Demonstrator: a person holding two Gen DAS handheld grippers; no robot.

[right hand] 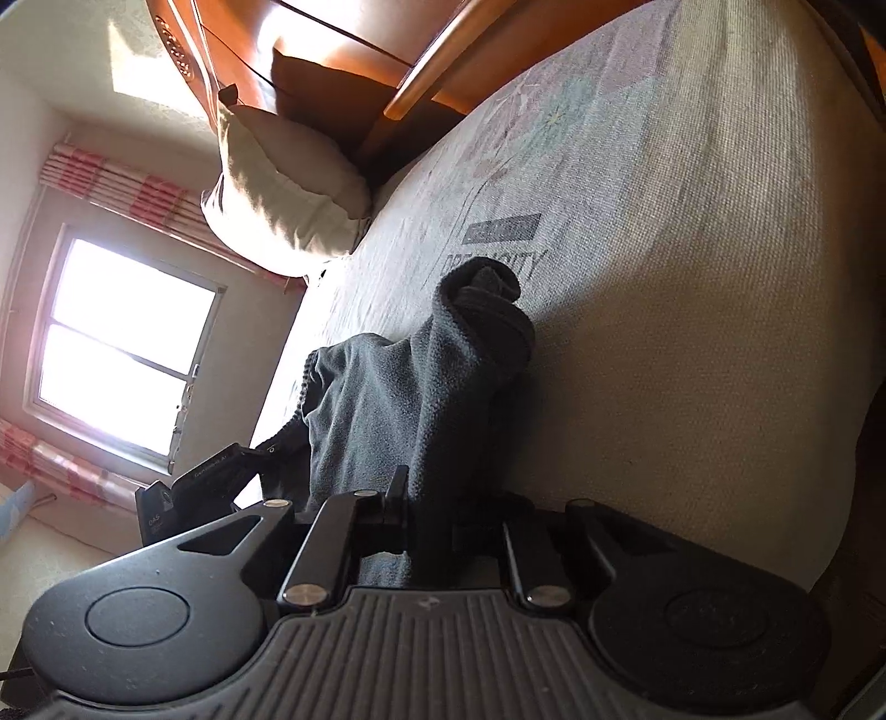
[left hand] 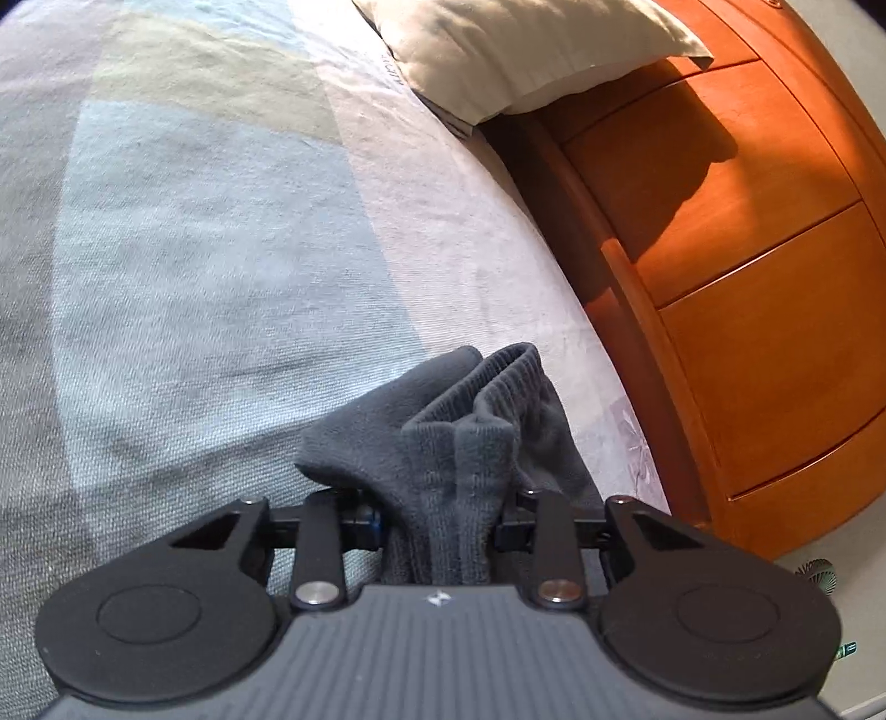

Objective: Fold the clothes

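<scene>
Both the left claw (left hand: 443, 526) and right claw (right hand: 429, 531) are clenched on the dark grey garment (left hand: 454, 443) over the bed (left hand: 194, 249); the folding looks barely started.

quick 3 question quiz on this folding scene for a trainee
1. True or false: the left gripper is shut on the dark grey garment.
2. What does the garment lie on? A) wooden floor B) bed C) chair
3. Fill in: the pale ___ sits near the wooden headboard.

Key:
1. True; cloth is bunched between its jaws. The right gripper grips the garment too.
2. B
3. pillow
</scene>
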